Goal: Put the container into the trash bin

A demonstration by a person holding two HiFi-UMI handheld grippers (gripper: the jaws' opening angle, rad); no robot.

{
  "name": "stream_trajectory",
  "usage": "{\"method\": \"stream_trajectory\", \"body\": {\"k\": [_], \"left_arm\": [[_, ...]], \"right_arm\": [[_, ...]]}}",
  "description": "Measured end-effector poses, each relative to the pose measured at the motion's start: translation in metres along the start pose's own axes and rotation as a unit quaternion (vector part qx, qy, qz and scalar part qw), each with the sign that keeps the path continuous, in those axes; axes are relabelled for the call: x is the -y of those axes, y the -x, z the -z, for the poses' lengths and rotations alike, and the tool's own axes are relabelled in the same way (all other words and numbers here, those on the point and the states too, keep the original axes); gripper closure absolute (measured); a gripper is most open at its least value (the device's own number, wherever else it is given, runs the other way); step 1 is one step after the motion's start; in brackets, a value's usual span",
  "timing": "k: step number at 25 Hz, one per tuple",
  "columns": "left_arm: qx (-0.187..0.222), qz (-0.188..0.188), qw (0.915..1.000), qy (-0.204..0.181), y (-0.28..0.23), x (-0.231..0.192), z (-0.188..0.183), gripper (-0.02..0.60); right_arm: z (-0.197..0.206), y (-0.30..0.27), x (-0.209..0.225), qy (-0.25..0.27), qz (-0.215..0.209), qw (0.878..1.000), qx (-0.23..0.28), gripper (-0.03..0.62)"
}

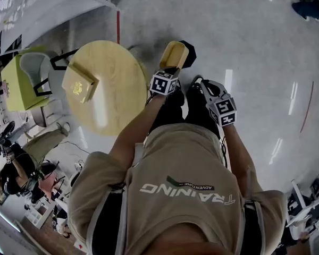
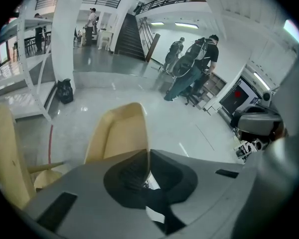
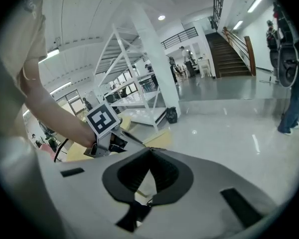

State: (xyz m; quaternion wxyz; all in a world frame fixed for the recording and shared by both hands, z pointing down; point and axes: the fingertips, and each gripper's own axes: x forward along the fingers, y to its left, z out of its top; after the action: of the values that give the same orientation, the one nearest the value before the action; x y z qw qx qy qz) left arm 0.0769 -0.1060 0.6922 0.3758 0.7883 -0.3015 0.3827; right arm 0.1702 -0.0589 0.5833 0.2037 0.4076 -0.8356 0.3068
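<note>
A tan open-topped container hangs in front of the person, and my left gripper is shut on its near wall. In the left gripper view the container stands up between the jaws of the left gripper, its thin wall pinched where they meet. Just behind the container a dark, bin-like object stands on the floor, mostly hidden. To the right my right gripper is held low. The right gripper view shows this right gripper shut with nothing in it.
A round yellow table stands at the left with a second tan box on it. A green chair stands beyond the table. Glossy grey floor spreads ahead and right. Several people stand far off near a staircase.
</note>
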Motion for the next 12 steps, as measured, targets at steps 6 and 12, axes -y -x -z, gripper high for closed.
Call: {"method": "stream_trajectory", "body": {"k": [6,12], "left_arm": [[-0.041,-0.003,0.9990,0.020,-0.063,-0.011,0.023,0.554],[-0.081,-0.010,0.9958,0.043,-0.119,-0.057,0.060,0.554]], "right_arm": [[0.042,-0.038,0.036,-0.004,-0.016,0.998,-0.056,0.589],[0.090,-0.097,0.047,-0.016,-0.026,0.995,-0.099,0.589]]}}
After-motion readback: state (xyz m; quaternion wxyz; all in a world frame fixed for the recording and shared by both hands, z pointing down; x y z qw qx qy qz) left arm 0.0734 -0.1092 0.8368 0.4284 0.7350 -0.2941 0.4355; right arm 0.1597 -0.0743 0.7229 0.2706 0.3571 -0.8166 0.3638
